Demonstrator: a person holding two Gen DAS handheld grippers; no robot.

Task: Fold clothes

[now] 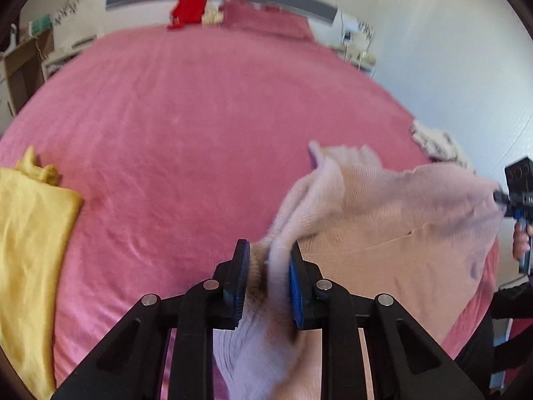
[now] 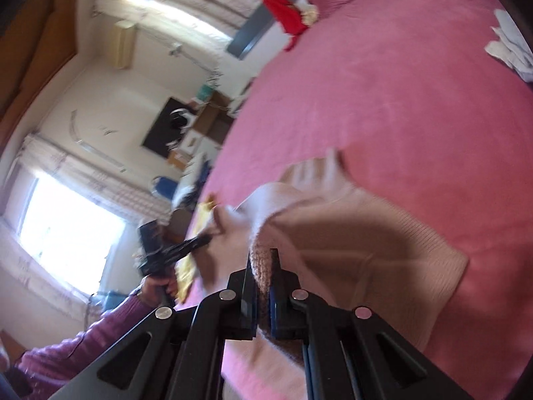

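pink bed [image 1: 200, 116] | L tongs [image 1: 269, 253] + R tongs [image 2: 265, 260] pinching beige sweater [image 1: 383, 220] | blurred, prob. lifted

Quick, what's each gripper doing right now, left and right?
Left gripper: shut on the pink sweater.
Right gripper: shut on the same sweater.
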